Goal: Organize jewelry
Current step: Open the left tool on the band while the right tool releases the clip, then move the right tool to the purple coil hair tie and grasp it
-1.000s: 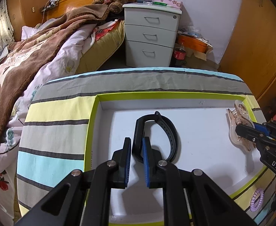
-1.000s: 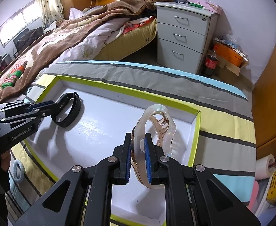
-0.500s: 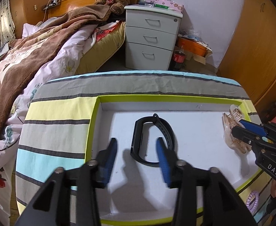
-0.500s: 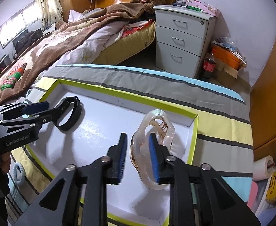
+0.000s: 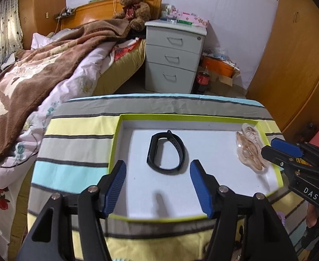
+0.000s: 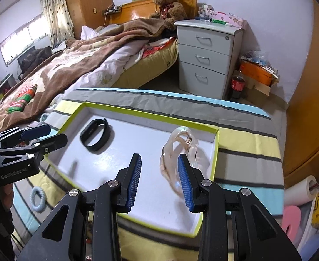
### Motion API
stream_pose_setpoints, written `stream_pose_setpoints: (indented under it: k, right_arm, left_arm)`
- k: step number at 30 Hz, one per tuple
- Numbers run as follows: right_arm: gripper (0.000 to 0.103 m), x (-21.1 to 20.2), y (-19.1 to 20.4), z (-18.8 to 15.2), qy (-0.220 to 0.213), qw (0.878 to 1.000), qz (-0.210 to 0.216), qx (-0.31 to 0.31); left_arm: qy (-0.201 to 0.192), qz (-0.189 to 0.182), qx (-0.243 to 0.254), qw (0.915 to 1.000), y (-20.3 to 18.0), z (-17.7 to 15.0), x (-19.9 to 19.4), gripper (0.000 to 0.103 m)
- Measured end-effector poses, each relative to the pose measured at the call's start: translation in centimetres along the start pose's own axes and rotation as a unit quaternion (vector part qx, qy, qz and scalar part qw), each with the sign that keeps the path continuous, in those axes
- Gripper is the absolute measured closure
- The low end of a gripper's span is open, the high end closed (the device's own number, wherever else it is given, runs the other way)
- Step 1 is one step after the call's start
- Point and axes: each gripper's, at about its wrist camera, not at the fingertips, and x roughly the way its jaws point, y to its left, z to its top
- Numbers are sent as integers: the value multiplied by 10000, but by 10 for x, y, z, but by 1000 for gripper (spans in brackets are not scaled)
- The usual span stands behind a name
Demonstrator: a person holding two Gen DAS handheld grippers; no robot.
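A shallow white tray with a lime-green rim (image 5: pixel 187 117) (image 6: pixel 150 114) lies on a striped cloth. A black wristband (image 5: pixel 166 153) (image 6: pixel 96 135) lies in its left half. A clear pinkish hair claw (image 5: pixel 249 150) (image 6: pixel 179 150) lies at its right end. My left gripper (image 5: pixel 158 184) is open and empty, just in front of the wristband. My right gripper (image 6: pixel 159 178) is open, its right pad (image 6: pixel 184 180) beside the claw, not gripping it. Each gripper shows in the other's view, the right one (image 5: pixel 276 150) and the left one (image 6: pixel 44 134).
A pale blue coil hair tie (image 6: pixel 37 198) lies on the striped cloth (image 5: pixel 76 152) left of the tray. A purple coil tie (image 5: pixel 281 215) lies near the right front. Beyond are a bed (image 5: pixel 39 71), a grey drawer unit (image 5: pixel 173 58) and wooden wardrobes (image 5: pixel 294 54).
Both grippers have opened and drawn back. The left one let go of the wristband and the right one let go of the hair claw; both items now rest in the tray.
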Motion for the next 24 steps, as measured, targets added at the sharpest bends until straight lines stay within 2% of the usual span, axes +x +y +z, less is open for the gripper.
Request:
stream_pose_setpoints:
  k: [13,18,24]
  right_arm:
    - [67,-60,19,-40,-415,9991,-11,-41]
    - [67,-76,13,-62,-485,9988,-31,100]
    - [67,-82,-3,-92,-409,9982,-254,370]
  left_arm:
    - [-442,101,-52,9990,10,-42,-64,33]
    - [-526,140,-181,9984,20,-64,-79,32]
    - [-597,77,-438,9972,35,-95,-89,32]
